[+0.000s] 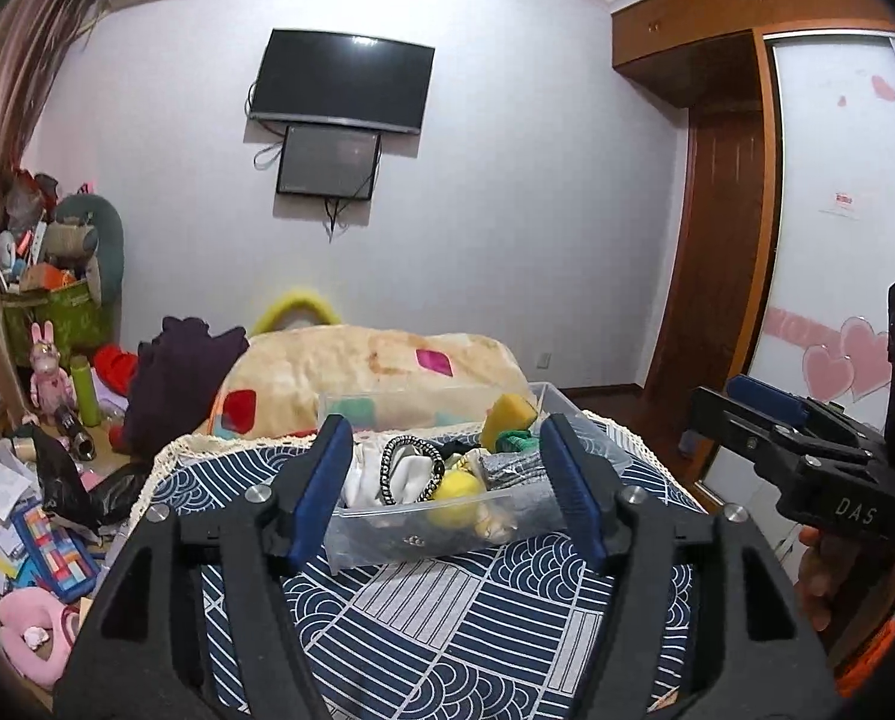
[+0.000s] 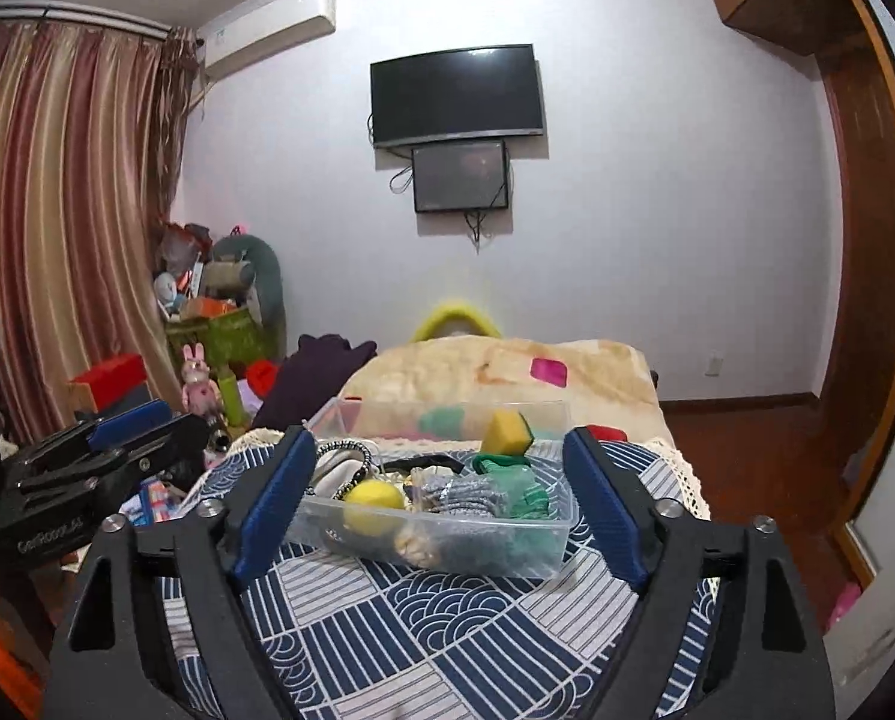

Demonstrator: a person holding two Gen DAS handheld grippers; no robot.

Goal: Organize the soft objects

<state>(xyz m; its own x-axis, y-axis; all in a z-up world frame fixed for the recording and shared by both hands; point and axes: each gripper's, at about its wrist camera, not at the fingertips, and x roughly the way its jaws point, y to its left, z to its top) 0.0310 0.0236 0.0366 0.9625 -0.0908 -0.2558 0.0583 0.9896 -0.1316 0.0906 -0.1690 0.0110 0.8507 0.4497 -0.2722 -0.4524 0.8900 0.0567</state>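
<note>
At the far left of the room a striped curtain (image 2: 57, 210) hangs beside a green box (image 2: 219, 336) heaped with toys, with a pink rabbit (image 2: 198, 387) on the floor in front and a dark purple cloth (image 1: 177, 378) next to it. The left gripper (image 1: 447, 480) hovers over a blue-and-white patterned cloth (image 1: 447, 618) on the bed, its 2 blue-padded fingers (image 1: 321, 492) spread wide and gripping nothing. Between them, further along the cloth, sits a clear bin (image 2: 435, 546) filled with soft things: a white sock (image 1: 408, 477) ringed by a black-and-gold band (image 1: 426, 483), a yellow ball (image 2: 375, 504), a grey knit piece (image 2: 465, 495) and a green knit piece (image 2: 531, 498). Just behind it a 2nd clear bin (image 2: 543, 414) holds a yellow-and-green sponge (image 2: 507, 432). Beyond both lies a cream quilt (image 1: 375, 366) with colored patches, and a TV (image 2: 456, 96) hangs on the wall above a smaller screen (image 2: 459, 177). The right gripper (image 2: 441, 504) is likewise held over the cloth before the bins, fingers (image 2: 606, 510) wide apart and empty. At the far right stands a wooden wardrobe (image 1: 711, 228) with a white door bearing pink hearts (image 1: 843, 360).
</note>
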